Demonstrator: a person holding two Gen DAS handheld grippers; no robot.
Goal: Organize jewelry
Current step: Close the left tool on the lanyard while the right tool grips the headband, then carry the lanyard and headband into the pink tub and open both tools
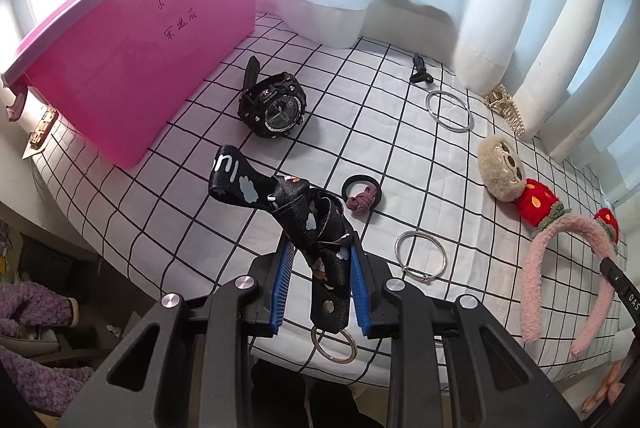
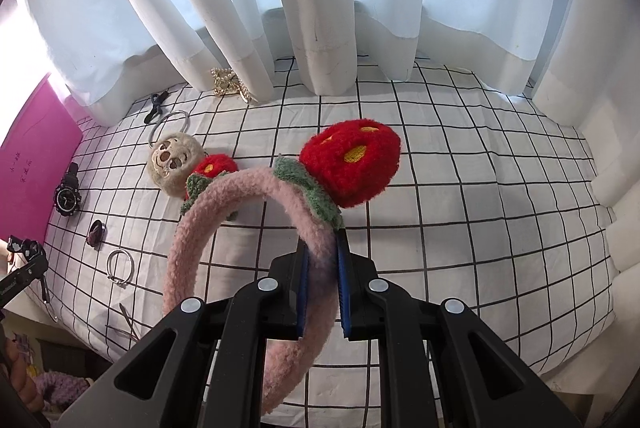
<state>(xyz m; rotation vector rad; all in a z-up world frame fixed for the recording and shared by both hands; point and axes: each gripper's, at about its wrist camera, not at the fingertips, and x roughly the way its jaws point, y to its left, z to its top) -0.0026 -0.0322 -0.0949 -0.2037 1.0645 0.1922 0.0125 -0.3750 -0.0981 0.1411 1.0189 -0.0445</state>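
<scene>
My left gripper (image 1: 320,248) is shut on a black patterned lanyard strap (image 1: 280,200) with a key ring (image 1: 334,344), held above the checked tablecloth. My right gripper (image 2: 322,248) is shut on a pink fluffy headband (image 2: 240,196) with red strawberry ears (image 2: 352,164); the headband also shows in the left wrist view (image 1: 560,268). On the cloth lie a black watch (image 1: 276,104), a hair tie with a mauve knot (image 1: 362,194), two silver bangles (image 1: 420,256) (image 1: 450,108), a beige plush face (image 1: 502,164), a gold chain piece (image 1: 506,106) and a small black clip (image 1: 420,70).
A pink storage box (image 1: 132,68) stands at the table's far left. White curtains (image 2: 320,8) hang along the back edge. The table's front edge (image 1: 160,260) drops off to clutter on the floor on the left.
</scene>
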